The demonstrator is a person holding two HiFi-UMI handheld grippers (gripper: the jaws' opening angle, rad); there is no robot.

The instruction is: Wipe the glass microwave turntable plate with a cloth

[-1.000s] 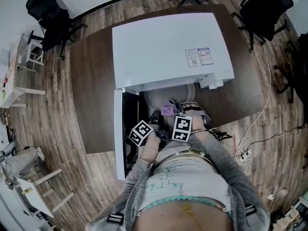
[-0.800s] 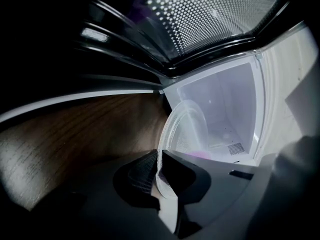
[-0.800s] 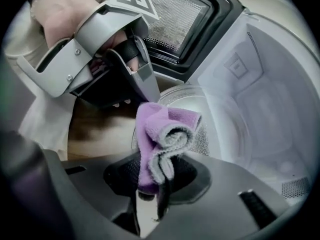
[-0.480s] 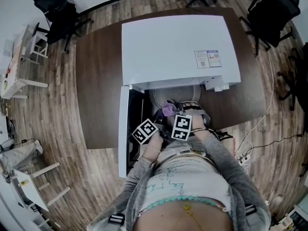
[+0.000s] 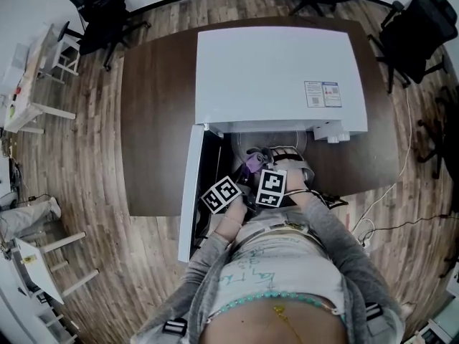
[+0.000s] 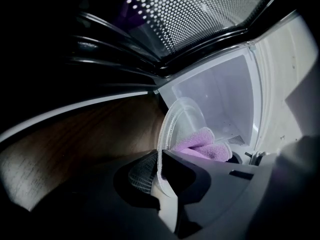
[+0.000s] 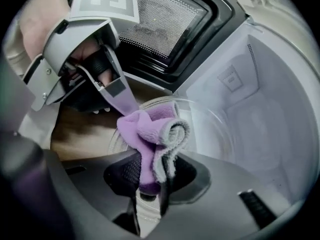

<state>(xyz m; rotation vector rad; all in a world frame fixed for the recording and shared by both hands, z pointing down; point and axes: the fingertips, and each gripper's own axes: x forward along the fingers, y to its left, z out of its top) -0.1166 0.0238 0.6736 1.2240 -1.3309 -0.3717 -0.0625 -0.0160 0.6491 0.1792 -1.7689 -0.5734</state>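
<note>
The clear glass turntable plate (image 6: 182, 119) is held tilted in front of the open microwave cavity (image 6: 225, 96). My left gripper (image 6: 159, 166) is shut on the plate's near rim. It also shows in the right gripper view, where the left gripper (image 7: 121, 103) grips the rim at upper left. My right gripper (image 7: 150, 176) is shut on a bunched purple cloth (image 7: 150, 131) that lies against the plate (image 7: 215, 129). From the left gripper view the cloth (image 6: 202, 144) shows through the glass. In the head view both marker cubes sit close together below the cloth (image 5: 251, 162).
The white microwave (image 5: 280, 70) stands on a brown table (image 5: 154, 120). Its door (image 5: 190, 185) swings open to the left, and the mesh window (image 6: 200, 14) hangs close above the left gripper. Office chairs (image 5: 100, 9) and a cable (image 5: 380, 199) lie around the table.
The right gripper with the cloth has slid a little across the plate toward the left gripper. The left gripper keeps its hold in place. The head view has shifted sideways.
</note>
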